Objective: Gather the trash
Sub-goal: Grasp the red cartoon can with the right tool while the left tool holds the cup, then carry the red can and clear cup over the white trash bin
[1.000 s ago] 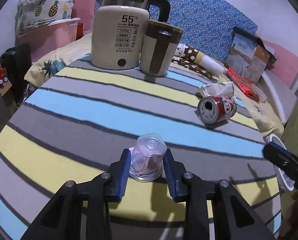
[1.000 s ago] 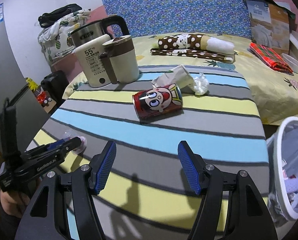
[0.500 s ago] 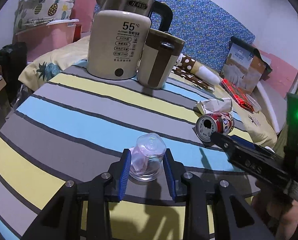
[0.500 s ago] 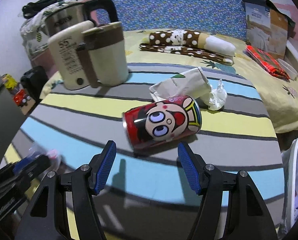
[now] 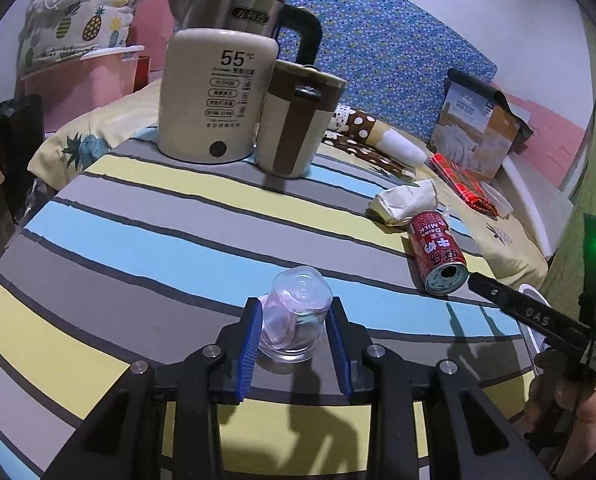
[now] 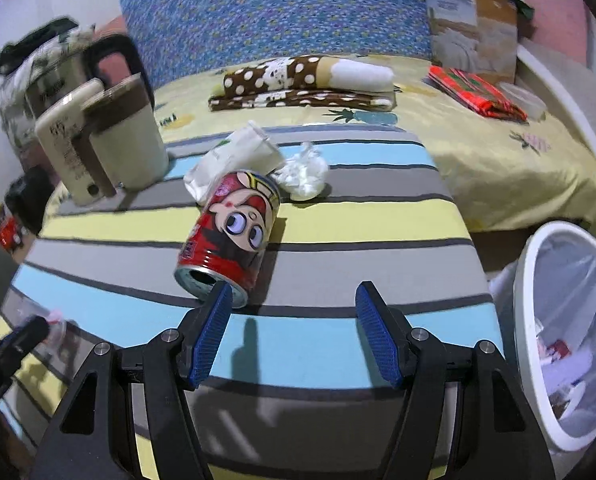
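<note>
I count: one can (image 6: 229, 236), one tissue (image 6: 304, 172), one wrapper (image 6: 233, 158), one bin (image 6: 570, 332). My left gripper (image 5: 293, 334) clamps one cup (image 5: 295, 312); right gripper (image 6: 293, 332) gapes, holding nothing.

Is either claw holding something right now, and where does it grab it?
The left gripper holds the clear plastic cup, upside down, squeezed by its sides. The right gripper holds nothing; its jaws stand open beside the red can.
</note>
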Demonstrator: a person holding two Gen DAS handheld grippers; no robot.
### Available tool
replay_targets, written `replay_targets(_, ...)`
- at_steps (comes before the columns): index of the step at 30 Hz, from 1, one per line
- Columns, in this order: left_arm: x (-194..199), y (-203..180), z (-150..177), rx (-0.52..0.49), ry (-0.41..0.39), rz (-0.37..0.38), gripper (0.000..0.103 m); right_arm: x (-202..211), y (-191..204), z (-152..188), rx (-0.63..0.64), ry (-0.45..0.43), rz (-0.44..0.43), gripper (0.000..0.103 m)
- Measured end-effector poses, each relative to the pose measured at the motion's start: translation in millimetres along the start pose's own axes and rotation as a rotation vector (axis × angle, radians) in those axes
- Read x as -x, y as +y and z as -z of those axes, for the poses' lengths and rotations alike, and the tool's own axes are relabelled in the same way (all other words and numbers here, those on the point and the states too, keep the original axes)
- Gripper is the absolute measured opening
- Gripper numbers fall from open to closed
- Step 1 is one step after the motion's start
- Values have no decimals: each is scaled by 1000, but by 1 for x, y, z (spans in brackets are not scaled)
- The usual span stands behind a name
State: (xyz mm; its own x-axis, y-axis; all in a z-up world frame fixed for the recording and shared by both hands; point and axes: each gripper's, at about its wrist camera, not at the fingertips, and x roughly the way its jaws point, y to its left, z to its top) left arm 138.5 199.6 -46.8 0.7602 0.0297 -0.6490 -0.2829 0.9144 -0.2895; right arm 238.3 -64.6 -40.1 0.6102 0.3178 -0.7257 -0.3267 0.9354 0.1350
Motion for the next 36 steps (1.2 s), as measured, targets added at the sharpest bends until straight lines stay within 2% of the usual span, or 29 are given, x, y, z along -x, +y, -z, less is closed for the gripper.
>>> replay_targets(3,1,-6,0,-11,-3,4,33,7,10,0,12,-31,-63,66)
replay_targets(7,1,-11,1,-22,-5,7,33,-1,26,-5,10,-60,-101,68)
replay_targets(12,1,-8,1,-21,-6,10,33,-22,38,-14,-8,-64,-68,70)
replay_targets(17,-1,-4,2,-10,-1,9,33,-33,36,-14,-19,-25,-19,70)
replay_targets(19,-1,-4,2,-11,1,10,33,-38,32,-14,-37,9,-31,70)
replay_targets(20,-2,-3,2,-11,2,10,33,-39,30,-13,-45,18,-31,69)
replay_targets(23,-2,-5,3,-17,3,12,33,-36,28,-11,-45,18,-42,55)
replay_targets(36,1,-32,10,-79,11,23,33,1,12,8,-5,-17,-94,55)
